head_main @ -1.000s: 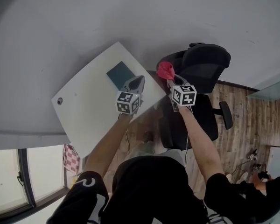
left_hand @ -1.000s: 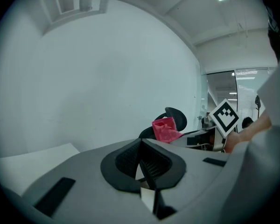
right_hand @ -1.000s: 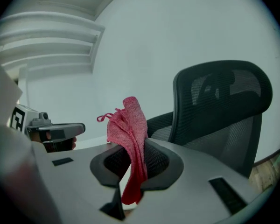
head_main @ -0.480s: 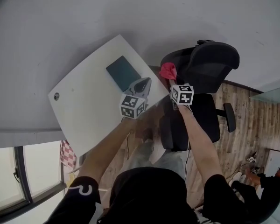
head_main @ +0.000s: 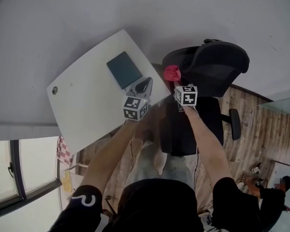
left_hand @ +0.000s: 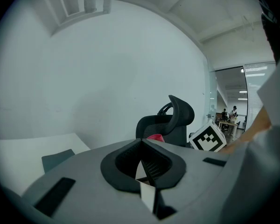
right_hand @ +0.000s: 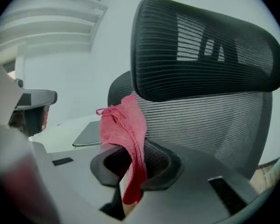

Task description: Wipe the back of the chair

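Note:
A black mesh office chair point(head_main: 210, 76) stands right of the white desk point(head_main: 92, 98). Its backrest point(right_hand: 210, 120) and headrest point(right_hand: 200, 50) fill the right gripper view. My right gripper point(head_main: 176, 83) is shut on a pink cloth point(head_main: 172, 73), and the cloth point(right_hand: 126, 129) is bunched close against the lower left of the mesh back. My left gripper point(head_main: 142, 86) hovers over the desk's right corner, jaws together with nothing between them. The chair point(left_hand: 170, 122) shows beyond it in the left gripper view.
A dark flat pad point(head_main: 124, 70) lies on the desk near the left gripper. The chair's armrest point(head_main: 233, 123) sticks out to the right over wooden flooring point(head_main: 253, 129). A person point(head_main: 270, 199) is at the lower right. A window point(head_main: 19, 173) is at the lower left.
The right gripper with the pink cloth has moved closer to the chair's back. The head view has shifted, and the left gripper stays over the desk corner.

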Motion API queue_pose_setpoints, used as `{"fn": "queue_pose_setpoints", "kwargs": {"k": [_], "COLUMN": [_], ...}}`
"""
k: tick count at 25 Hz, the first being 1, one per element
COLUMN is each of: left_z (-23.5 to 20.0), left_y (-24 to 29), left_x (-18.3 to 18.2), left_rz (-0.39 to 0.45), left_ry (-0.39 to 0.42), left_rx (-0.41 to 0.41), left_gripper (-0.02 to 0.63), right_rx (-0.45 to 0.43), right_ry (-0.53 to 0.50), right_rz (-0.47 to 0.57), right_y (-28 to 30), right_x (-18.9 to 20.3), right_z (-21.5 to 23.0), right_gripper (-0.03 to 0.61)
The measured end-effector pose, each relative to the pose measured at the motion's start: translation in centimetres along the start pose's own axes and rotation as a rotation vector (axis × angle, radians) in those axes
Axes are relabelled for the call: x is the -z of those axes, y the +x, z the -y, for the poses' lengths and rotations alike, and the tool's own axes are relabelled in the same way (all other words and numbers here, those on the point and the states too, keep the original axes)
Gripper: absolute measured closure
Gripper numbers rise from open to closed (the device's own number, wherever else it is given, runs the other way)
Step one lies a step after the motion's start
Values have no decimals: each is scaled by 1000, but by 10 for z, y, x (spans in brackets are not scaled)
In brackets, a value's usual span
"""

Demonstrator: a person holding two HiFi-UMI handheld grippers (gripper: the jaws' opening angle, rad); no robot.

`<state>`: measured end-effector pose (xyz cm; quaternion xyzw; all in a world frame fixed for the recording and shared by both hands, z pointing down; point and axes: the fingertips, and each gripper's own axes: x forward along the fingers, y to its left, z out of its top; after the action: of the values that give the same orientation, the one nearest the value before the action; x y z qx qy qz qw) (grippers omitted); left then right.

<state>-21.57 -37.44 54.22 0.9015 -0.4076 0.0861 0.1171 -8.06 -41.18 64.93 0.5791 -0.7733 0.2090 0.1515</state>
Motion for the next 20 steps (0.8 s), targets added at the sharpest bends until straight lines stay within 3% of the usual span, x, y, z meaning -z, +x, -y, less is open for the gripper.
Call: {"fn": "queue_pose_setpoints", "kwargs": {"k": [6, 20], "left_z": [20, 88], "left_y": [0, 38], "left_x": [12, 12], "left_rz": [-10, -30], "left_ry": [-9, 31], "left_rx": [-35, -24], "left_gripper": [589, 589], "right_rx": [4, 18], "right_ry": [8, -36], "right_rz": [-13, 8], "right_y": [-2, -19], "right_x": [9, -8], "right_z": [28, 100], "right_gripper": [508, 508]}}
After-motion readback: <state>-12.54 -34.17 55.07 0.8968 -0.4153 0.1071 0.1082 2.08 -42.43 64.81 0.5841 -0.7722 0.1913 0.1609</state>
